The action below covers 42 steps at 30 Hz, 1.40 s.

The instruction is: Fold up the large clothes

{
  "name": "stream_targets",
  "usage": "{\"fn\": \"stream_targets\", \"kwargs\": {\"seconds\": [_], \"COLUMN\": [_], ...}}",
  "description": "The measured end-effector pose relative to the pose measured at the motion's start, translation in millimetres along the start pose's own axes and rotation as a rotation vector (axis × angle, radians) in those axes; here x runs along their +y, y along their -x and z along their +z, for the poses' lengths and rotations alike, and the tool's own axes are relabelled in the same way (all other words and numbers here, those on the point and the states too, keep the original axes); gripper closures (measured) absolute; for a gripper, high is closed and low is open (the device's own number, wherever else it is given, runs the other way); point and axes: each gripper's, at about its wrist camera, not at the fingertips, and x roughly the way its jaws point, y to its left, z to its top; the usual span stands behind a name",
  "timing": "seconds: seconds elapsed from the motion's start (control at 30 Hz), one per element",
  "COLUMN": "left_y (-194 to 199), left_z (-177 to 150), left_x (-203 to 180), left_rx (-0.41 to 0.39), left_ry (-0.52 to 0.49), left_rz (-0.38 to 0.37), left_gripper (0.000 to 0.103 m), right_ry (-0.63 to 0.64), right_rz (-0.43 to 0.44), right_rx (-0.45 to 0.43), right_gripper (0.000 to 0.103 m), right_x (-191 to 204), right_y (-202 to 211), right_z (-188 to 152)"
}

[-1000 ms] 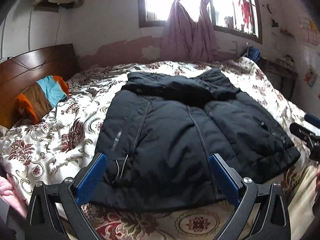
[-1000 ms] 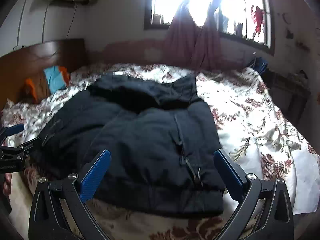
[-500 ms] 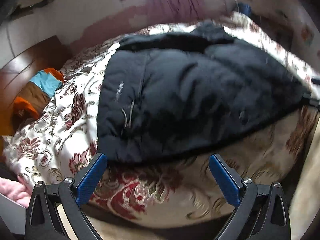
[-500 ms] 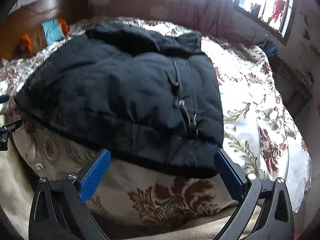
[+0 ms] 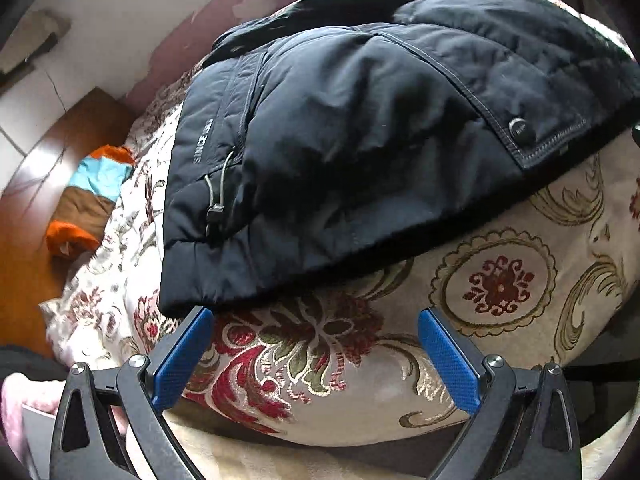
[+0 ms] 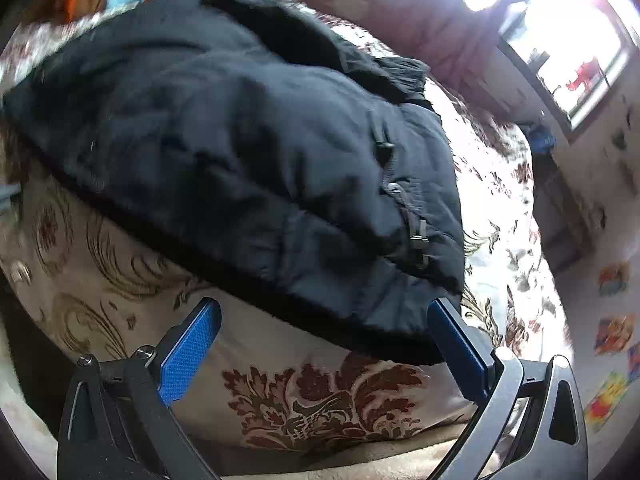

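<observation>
Jacket hem just beyond both jaws | jaws spread, seemingly not touching it

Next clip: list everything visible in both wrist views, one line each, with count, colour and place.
jacket: one, black, spread on the bed, hem nearest the cameras
quilt: one, cream with red floral print, under the jacket
pillow: one, orange, blue and brown, by the headboard
headboard: one, brown wood, far left
window: one, bright, right wall
left hand-held gripper: blue pads, open, short of the hem
right hand-held gripper: blue pads, open, at the hem's corner
</observation>
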Motion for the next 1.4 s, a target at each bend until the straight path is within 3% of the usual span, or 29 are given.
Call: {"fn": "stream_targets", "kwargs": {"seconds": [0.1,0.27,0.4,0.57,0.73,0.93,1.03,1.17,1.3,1.4], "left_y": [0.7,2.5,-1.1,-10.2,-1.2,4.0,4.6,0.9,-2.4,-6.0], "left_z": [1.1,0.3,1.9,2.7,5.3,5.7,5.4,5.6,6.2,6.4], "left_x": [-6.4,-15.6,-18.4,-15.8,-6.4,2.7,1.5,1.8,6.1,15.3], "left_rx": [0.001,0.002,0.004,0.028,-0.042,-0.100,-0.107,-0.097,-0.081,-0.070], "left_ry": [-0.026,-0.051,-0.050,-0.044,0.005,0.051,0.051,0.041,0.070,0.105], "left_rz": [0.025,0.060,0.084,0.103,0.072,0.000,-0.022,-0.013,-0.021,-0.051], "left_gripper": [0.000,0.000,0.000,0.000,0.000,0.000,0.000,0.000,0.000,0.000], "right_ry": [0.069,0.147,0.161,0.095,-0.040,-0.164,-0.188,-0.115,0.007,0.168], "right_rz": [-0.062,-0.158,-0.185,-0.146,-0.050,0.002,0.041,0.066,0.101,0.047], "right_rx": [-0.003,-0.078,-0.114,-0.155,-0.286,-0.438,-0.415,-0.393,-0.293,-0.215], "right_gripper": [0.002,0.002,0.002,0.002,0.002,0.002,0.002,0.002,0.002,0.002], "right_x": [18.8,41.0,50.2,43.5,29.1,14.0,3.6,1.2,7.3,35.5], "right_y": [-3.6,0.1,-4.8,-14.6,5.0,30.6,18.8,16.6,14.9,2.2], "right_z": [2.7,7.5,12.8,22.1,19.1,2.3,0.2,-3.8,-7.3,-10.3]}}
